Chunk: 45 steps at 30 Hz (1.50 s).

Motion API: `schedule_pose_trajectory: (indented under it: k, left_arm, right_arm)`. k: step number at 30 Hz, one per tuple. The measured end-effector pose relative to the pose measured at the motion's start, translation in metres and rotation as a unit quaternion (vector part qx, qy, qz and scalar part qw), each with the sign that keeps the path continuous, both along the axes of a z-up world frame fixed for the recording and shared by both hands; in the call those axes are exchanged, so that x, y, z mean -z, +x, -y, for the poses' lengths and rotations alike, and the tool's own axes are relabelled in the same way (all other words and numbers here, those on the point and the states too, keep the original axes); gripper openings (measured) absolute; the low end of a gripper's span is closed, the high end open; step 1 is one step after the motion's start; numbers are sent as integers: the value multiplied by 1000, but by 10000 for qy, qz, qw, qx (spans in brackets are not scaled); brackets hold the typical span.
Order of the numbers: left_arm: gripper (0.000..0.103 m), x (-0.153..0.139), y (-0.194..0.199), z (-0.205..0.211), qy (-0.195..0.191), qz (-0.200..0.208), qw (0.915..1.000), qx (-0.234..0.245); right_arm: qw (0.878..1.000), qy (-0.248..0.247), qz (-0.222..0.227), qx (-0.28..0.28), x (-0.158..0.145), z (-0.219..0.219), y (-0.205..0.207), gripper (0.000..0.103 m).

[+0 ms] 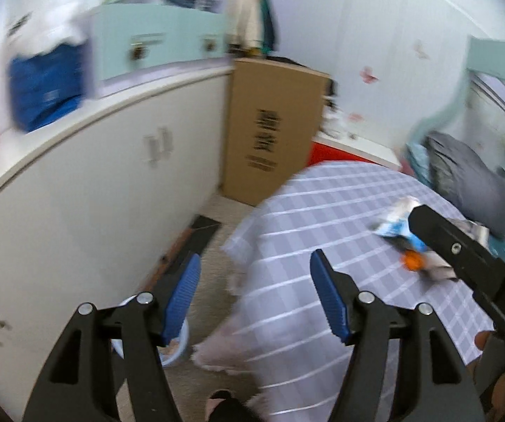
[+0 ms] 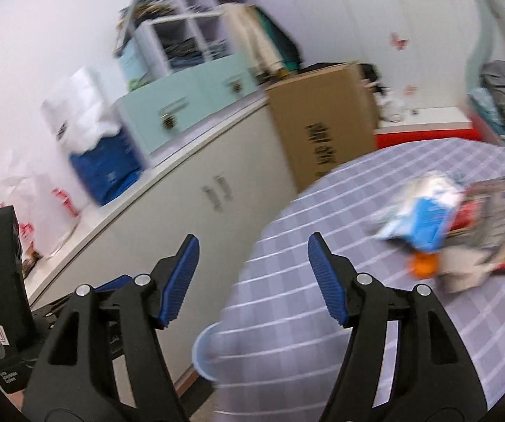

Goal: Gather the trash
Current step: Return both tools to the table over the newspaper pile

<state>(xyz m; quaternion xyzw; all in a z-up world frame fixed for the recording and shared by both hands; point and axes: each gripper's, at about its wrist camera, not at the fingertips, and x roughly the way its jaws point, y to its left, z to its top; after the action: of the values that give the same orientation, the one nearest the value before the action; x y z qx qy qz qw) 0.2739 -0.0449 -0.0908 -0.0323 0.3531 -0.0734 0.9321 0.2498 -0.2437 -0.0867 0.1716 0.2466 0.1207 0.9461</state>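
Note:
A heap of trash lies on the checked bedcover [image 2: 305, 281]: a blue and white wrapper [image 2: 424, 221], an orange piece [image 2: 423, 265], crumpled paper [image 2: 463, 274] and a printed packet [image 2: 491, 207]. My right gripper [image 2: 252, 274] is open and empty, left of and short of the heap. My left gripper [image 1: 254, 288] is open and empty over the bed's left edge. In the left wrist view the wrapper [image 1: 393, 225] and orange piece [image 1: 412, 262] lie far right, partly hidden by the right gripper's body [image 1: 463, 253]. A pale blue bin [image 2: 203, 351] stands on the floor by the bed; it also shows in the left wrist view [image 1: 178, 348].
A white cabinet [image 1: 94, 211] runs along the left, with a blue bag [image 1: 45, 88] and a mint box [image 1: 161, 45] on top. A tall cardboard box [image 1: 270, 130] stands at the bed's far end. A grey pillow [image 1: 470, 179] lies at the far right. Both views are motion-blurred.

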Motion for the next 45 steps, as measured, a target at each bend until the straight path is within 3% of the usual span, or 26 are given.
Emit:
schedule_pose_trajectory:
  k: [3, 9, 13, 19, 24, 45]
  left_arm:
    - [64, 2, 12, 54, 20, -86, 9980, 621]
    - [62, 8, 33, 137, 171, -263, 9895, 1409]
    - [43, 11, 51, 191, 328, -335, 9818, 1841]
    - [28, 22, 77, 242, 440, -523, 9727, 2220]
    - [28, 39, 98, 262, 231, -860, 9687, 2315]
    - [26, 39, 92, 263, 131, -859, 9651, 2471]
  right_arm:
    - [9987, -196, 24, 463, -4, 45, -6, 64]
    - [9852, -772, -39, 1529, -12, 128, -7, 64]
    - [9824, -877, -186, 1636, -9, 163, -1, 56]
    - [9809, -949, -254, 1677, -5, 183, 8, 54]
    - [9818, -908, -292, 1640, -3, 195, 14, 54]
    - [9809, -1055, -499, 1558, 3, 195, 26, 54]
